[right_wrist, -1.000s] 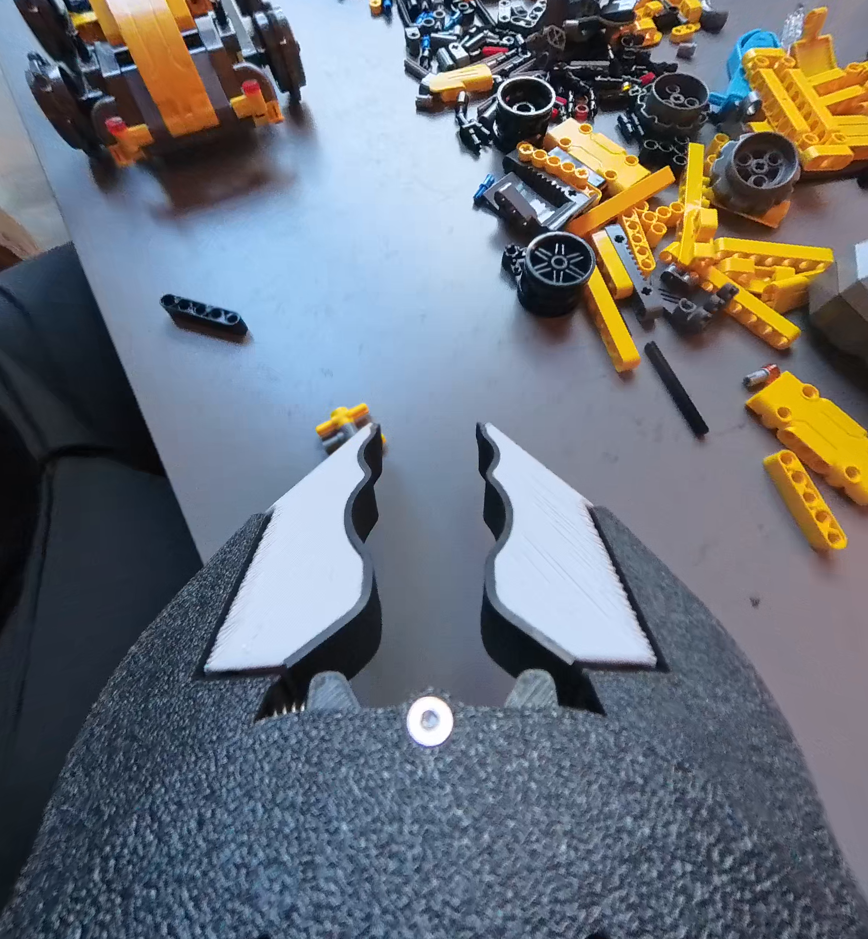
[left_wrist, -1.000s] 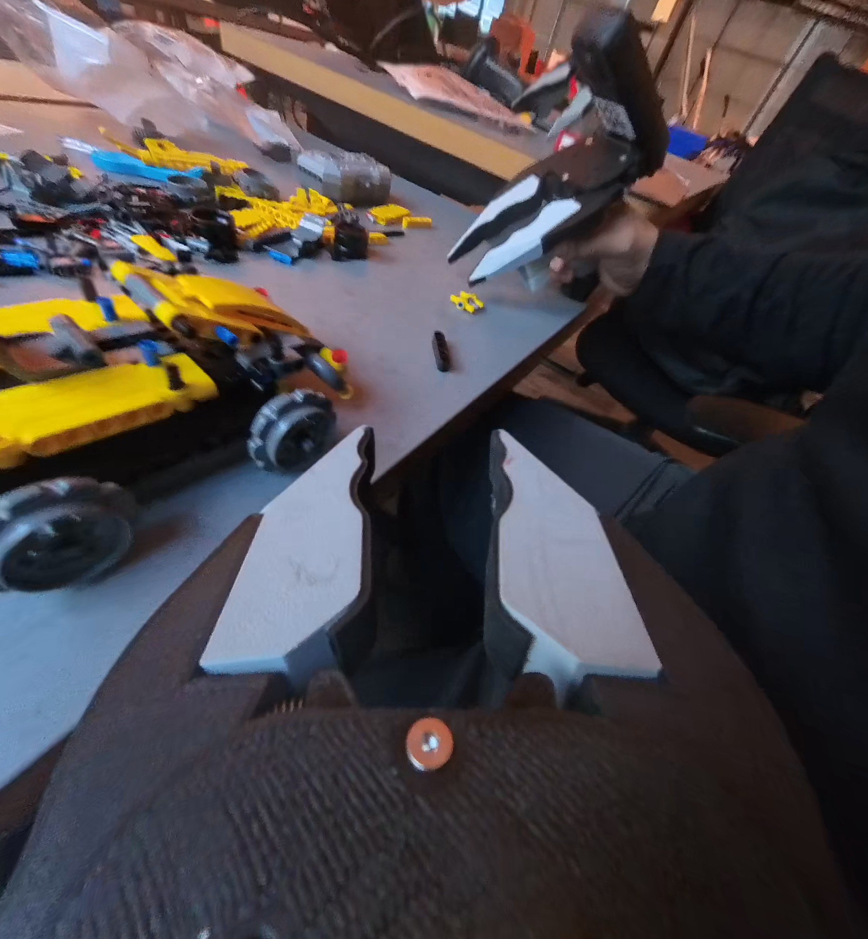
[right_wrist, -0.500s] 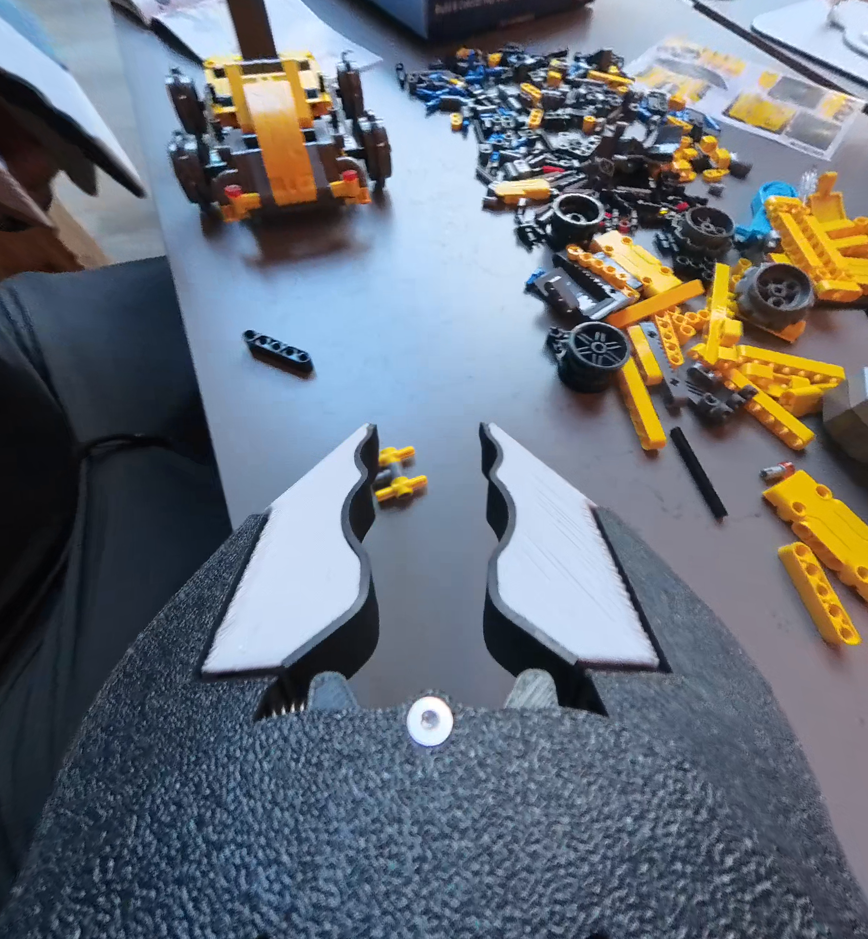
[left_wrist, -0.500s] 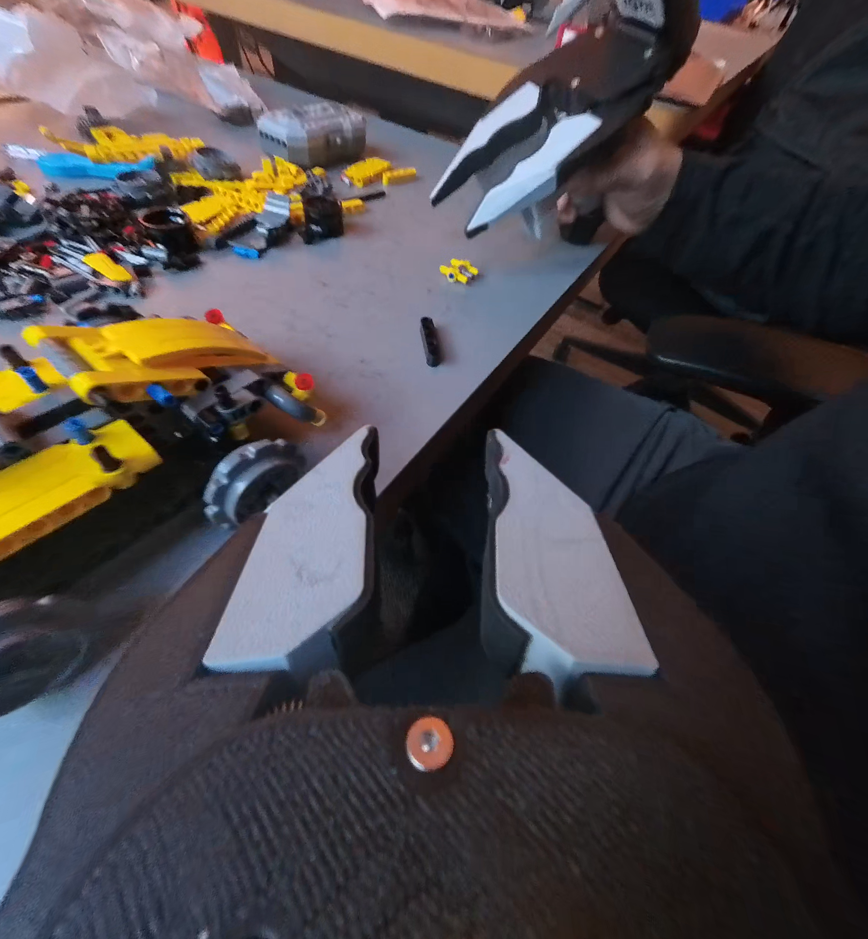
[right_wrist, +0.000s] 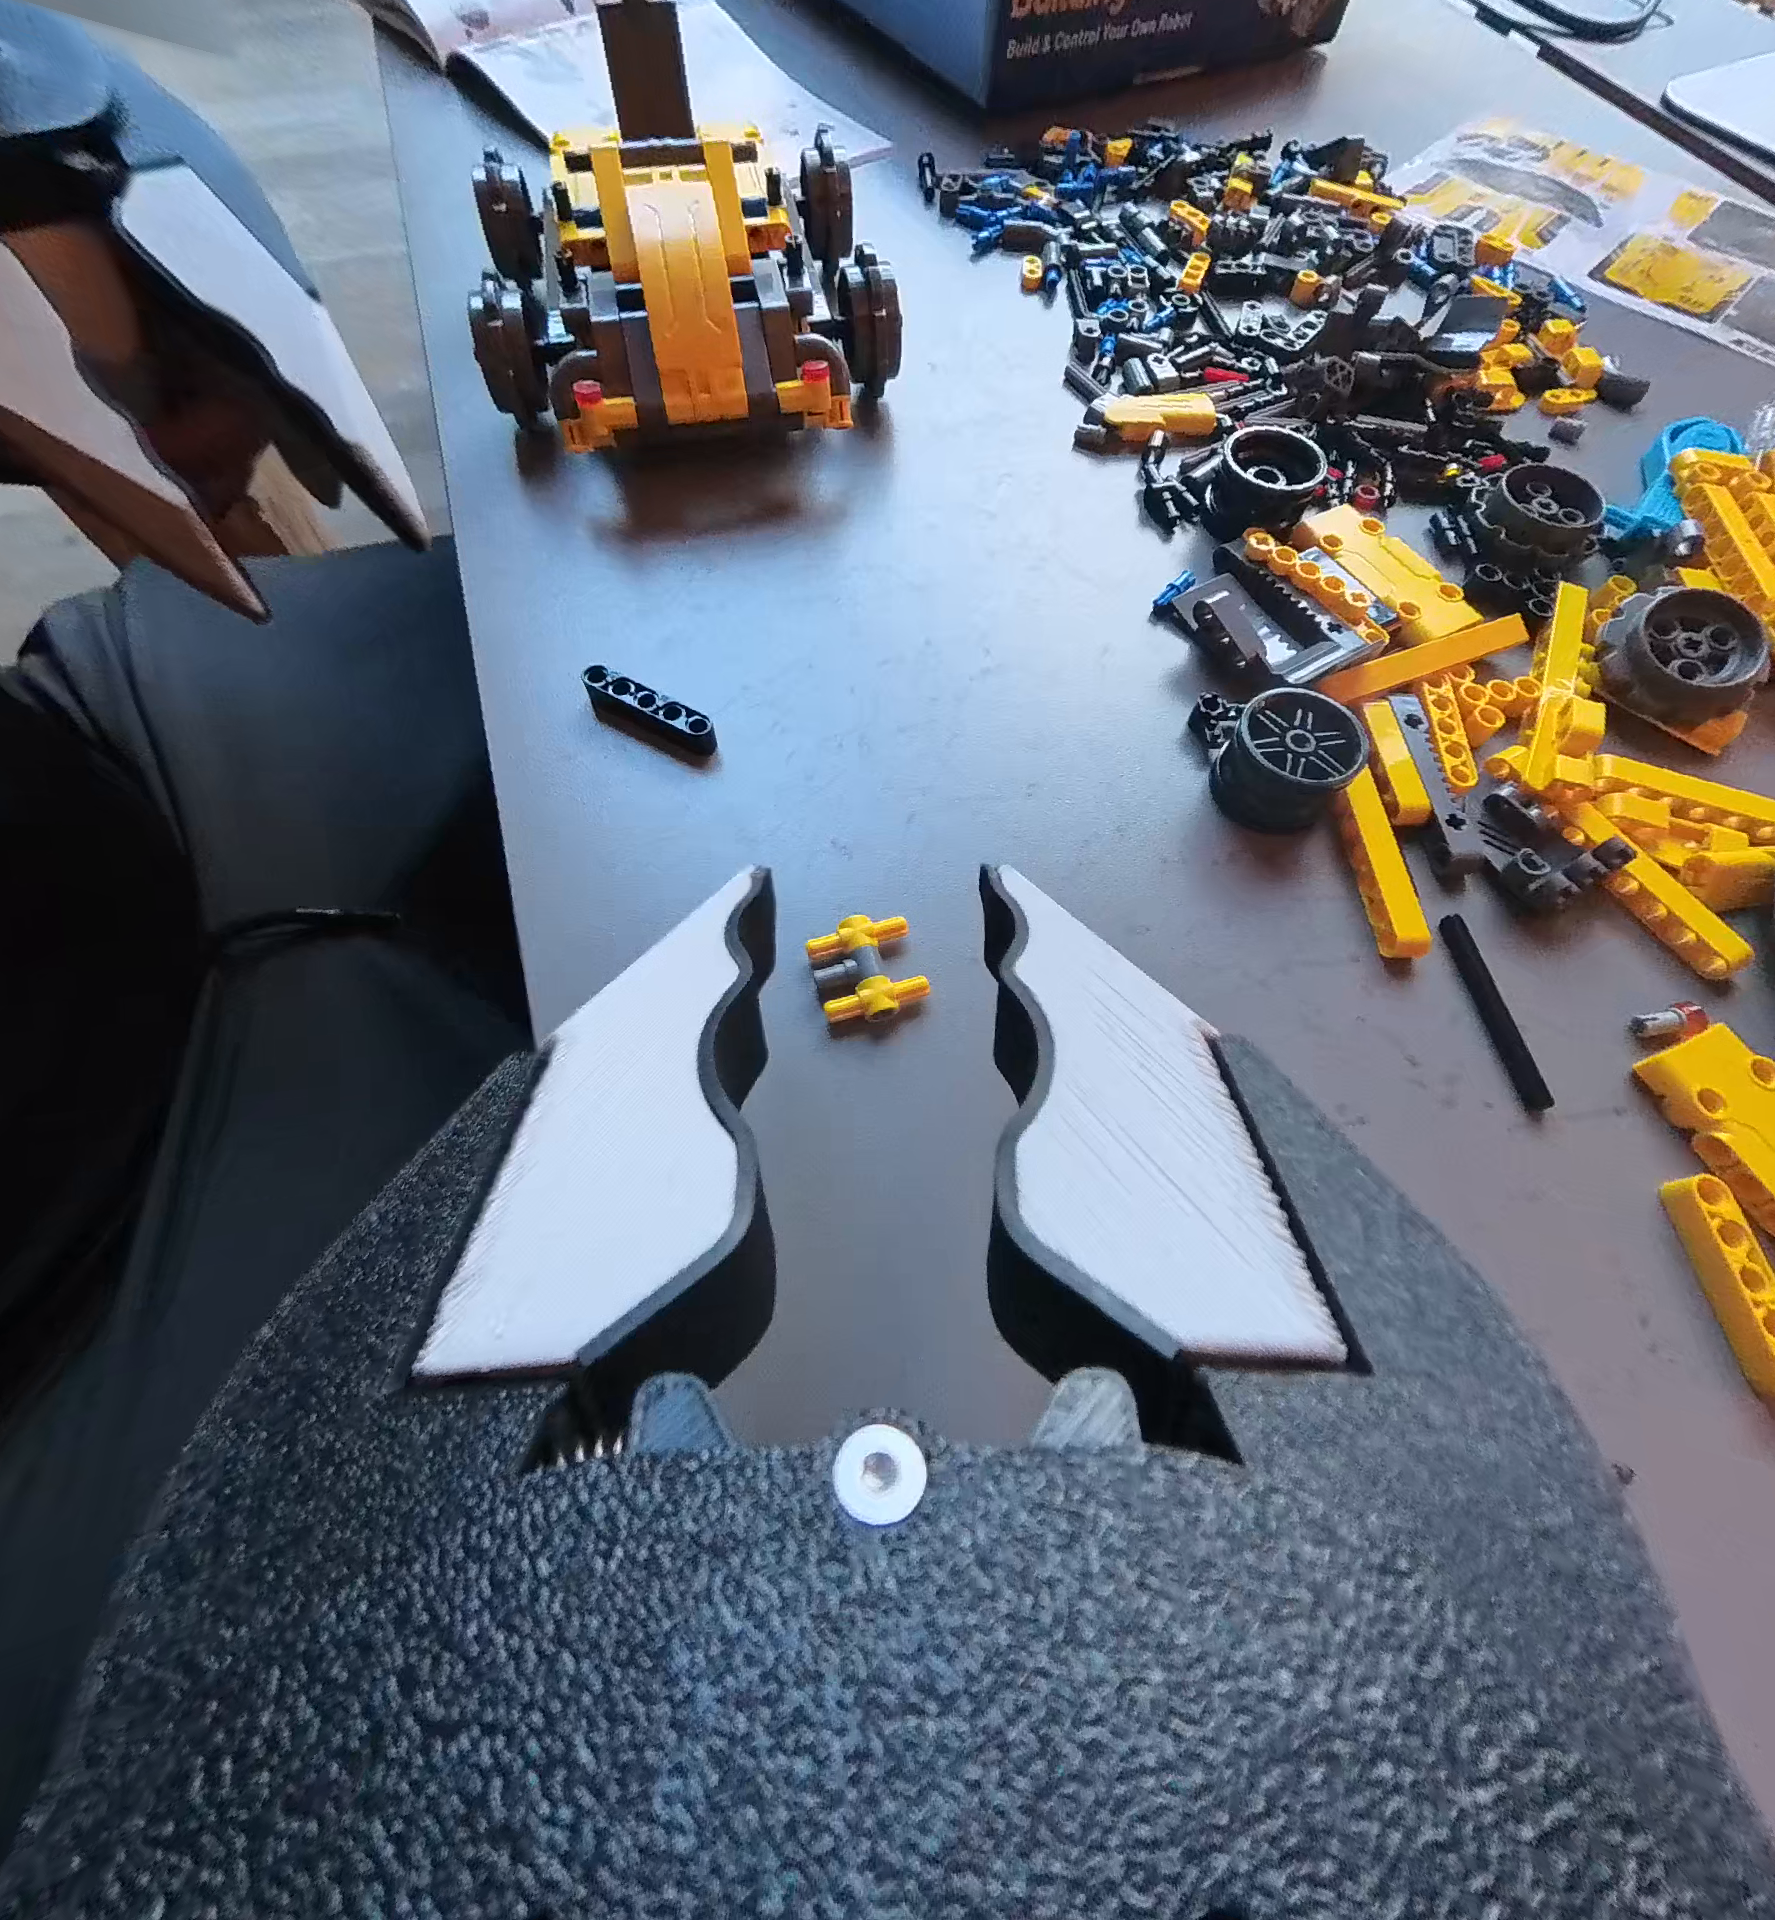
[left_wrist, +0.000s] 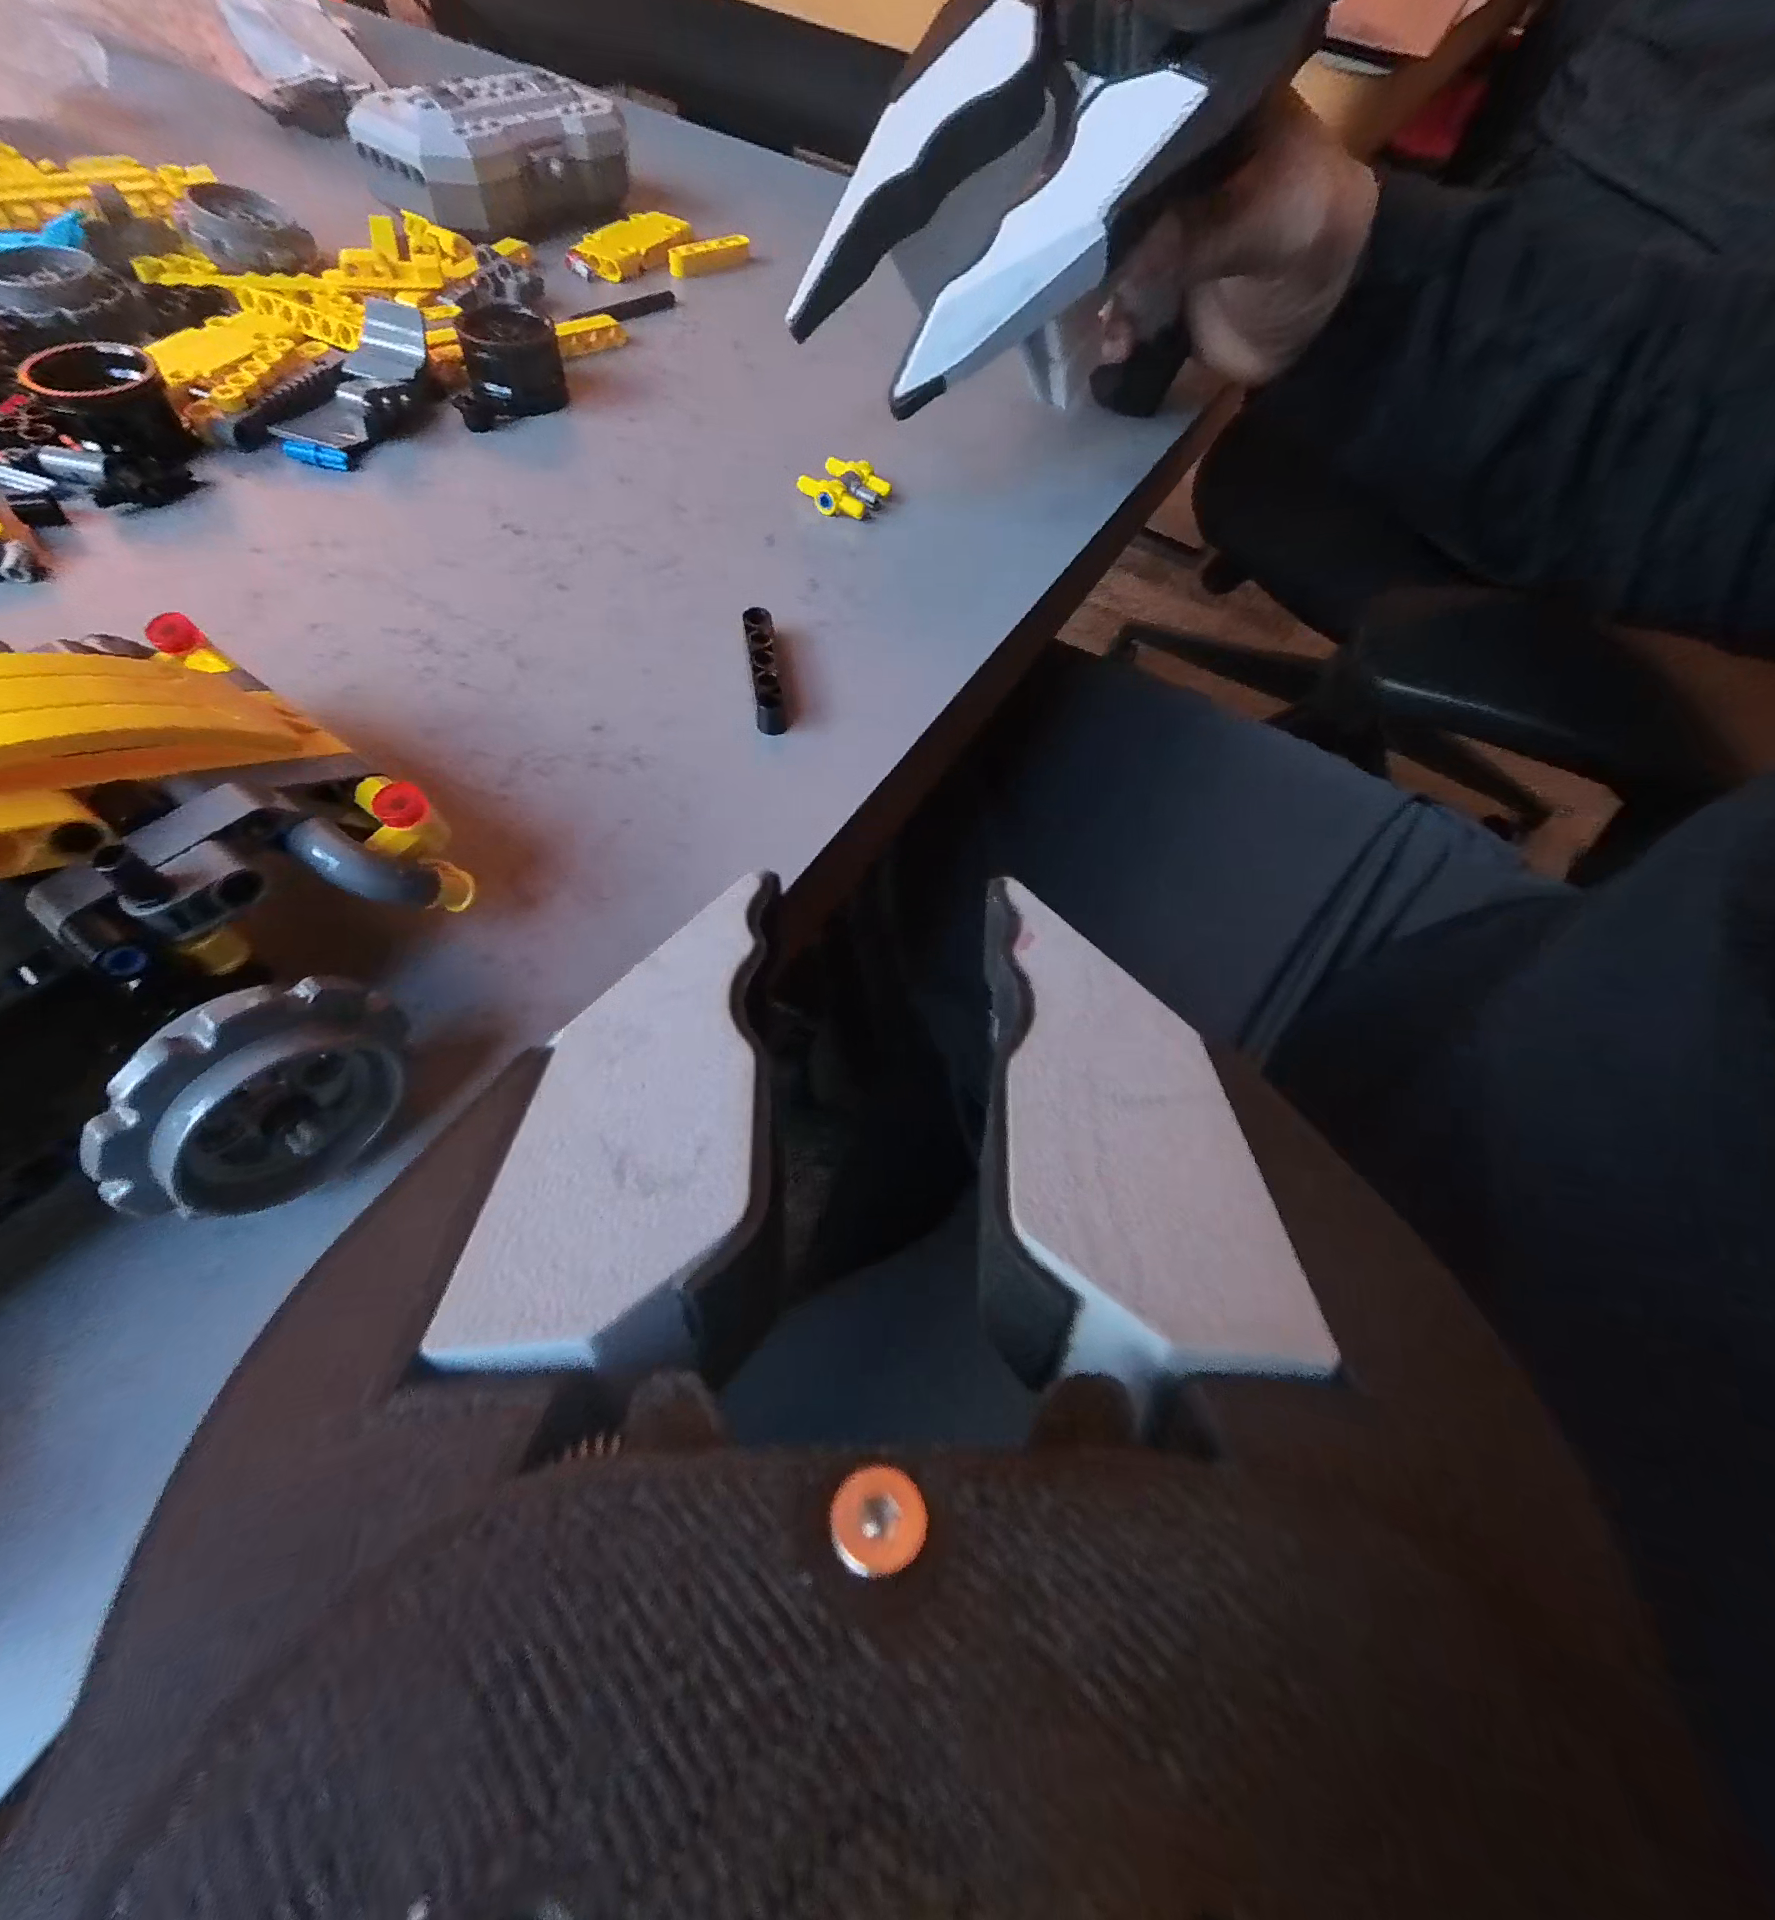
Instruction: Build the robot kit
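My right gripper is open and empty, held above the grey table. A small yellow and grey connector piece lies on the table in the gap between its fingers. A short black beam with holes lies farther ahead. The piece and the beam also show in the left wrist view, where the right gripper hangs over the piece. My left gripper is open and empty at the table's front edge, beside a yellow and black toy vehicle. The left gripper also shows in the right wrist view.
A heap of loose yellow, black and blue building parts with several wheels covers the right side of the table. A grey block stands at the back. A dark box and printed sheets lie beyond. A person's legs are at the edge. Across from one pair of fingers to the other is roughly 15 centimeters. The grey block sits 20 centimeters or so from the ends of my right fingers.
My right gripper has pulled back and up, so the yellow piece now lies centred between its fingers. My left gripper has swung in closer to the toy vehicle. Both stayed open.
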Demonstrator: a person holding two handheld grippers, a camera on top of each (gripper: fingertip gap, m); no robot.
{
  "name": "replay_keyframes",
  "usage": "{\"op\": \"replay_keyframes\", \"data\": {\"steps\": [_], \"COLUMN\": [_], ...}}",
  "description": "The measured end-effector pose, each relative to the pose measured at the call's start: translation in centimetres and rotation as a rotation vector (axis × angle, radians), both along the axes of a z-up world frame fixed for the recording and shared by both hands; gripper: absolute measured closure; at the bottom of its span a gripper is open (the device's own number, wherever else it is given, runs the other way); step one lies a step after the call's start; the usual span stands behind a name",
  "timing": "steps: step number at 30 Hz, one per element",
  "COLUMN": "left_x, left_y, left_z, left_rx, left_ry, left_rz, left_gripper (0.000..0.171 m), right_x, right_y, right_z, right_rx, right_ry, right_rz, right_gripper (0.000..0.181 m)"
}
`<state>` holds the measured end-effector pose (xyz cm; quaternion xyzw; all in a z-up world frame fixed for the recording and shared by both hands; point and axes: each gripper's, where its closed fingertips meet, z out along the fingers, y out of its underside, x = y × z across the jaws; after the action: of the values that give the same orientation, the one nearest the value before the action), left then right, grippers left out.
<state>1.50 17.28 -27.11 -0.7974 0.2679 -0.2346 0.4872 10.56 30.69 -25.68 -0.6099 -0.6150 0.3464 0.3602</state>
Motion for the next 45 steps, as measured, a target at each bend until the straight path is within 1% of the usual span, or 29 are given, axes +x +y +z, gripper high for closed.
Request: {"op": "replay_keyframes", "data": {"steps": [4, 11, 16, 21, 23, 25, 28, 30, 33, 36, 39, 41, 43, 45], "left_x": [0.0, -0.7, -0.3, -0.1, 0.0, 0.2, 1.1, 1.4, 1.4, 2.6, 2.5, 2.3, 2.6, 2.7], "left_y": [-0.2, 0.1, 0.1, 0.5, 0.8, 1.1, 1.6, 2.3, 3.6, 4.8, 5.9, 6.5, 6.6, 7.0], "left_z": [-0.5, 1.1, 0.5, -0.3, -0.4, -0.3, 0.5, 0.6, -0.5, -0.9, -1.8, -1.7, -1.8, -1.8], "left_rx": [-0.002, 0.044, 0.019, -0.018, -0.04, -0.056, -0.059, -0.06, -0.092, -0.125, -0.142, -0.134, -0.155, -0.153], "left_ry": [0.017, -0.008, -0.001, 0.02, 0.037, 0.062, 0.073, 0.113, 0.213, 0.213, 0.309, 0.347, 0.364, 0.398], "left_rz": [-0.047, -0.075, -0.105, -0.086, -0.061, -0.046, -0.039, -0.022, 0.003, 0.003, 0.02, 0.025, -0.009, -0.031], "left_gripper": [0.136, 0.137, 0.137, 0.137, 0.14, 0.143, 0.145, 0.145, 0.145, 0.144, 0.143, 0.146, 0.157, 0.163], "right_x": [-0.1, 0.0, 0.0, 0.0, 0.1, 0.1, 0.1, 0.2, 0.4, 0.7, 0.9, 0.8, 0.8, 0.7], "right_y": [0.2, 1.1, 1.2, 0.8, 0.4, 0.1, -0.2, -0.5, -0.8, -1.0, -1.0, -1.0, -1.3, -1.4], "right_z": [-0.4, -0.3, -0.4, 0.2, 0.3, 0.4, 0.4, 0.1, -0.5, -1.0, -1.1, -1.3, -1.9, -2.6], "right_rx": [0.005, -0.022, -0.031, -0.037, -0.047, -0.055, -0.047, -0.033, -0.023, -0.049, -0.079, -0.096, -0.115, -0.121], "right_ry": [-0.024, -0.018, -0.022, 0.014, 0.023, 0.026, 0.023, 0.007, -0.035, -0.064, -0.073, -0.084, -0.123, -0.171], "right_rz": [-0.014, -0.066, -0.069, -0.043, -0.02, 0.005, 0.02, 0.026, 0.021, 0.014, 0.007, 0.008, 0.034, 0.051], "right_gripper": [0.143, 0.141, 0.141, 0.14, 0.138, 0.136, 0.136, 0.137, 0.137, 0.135, 0.133, 0.134, 0.134, 0.134]}}
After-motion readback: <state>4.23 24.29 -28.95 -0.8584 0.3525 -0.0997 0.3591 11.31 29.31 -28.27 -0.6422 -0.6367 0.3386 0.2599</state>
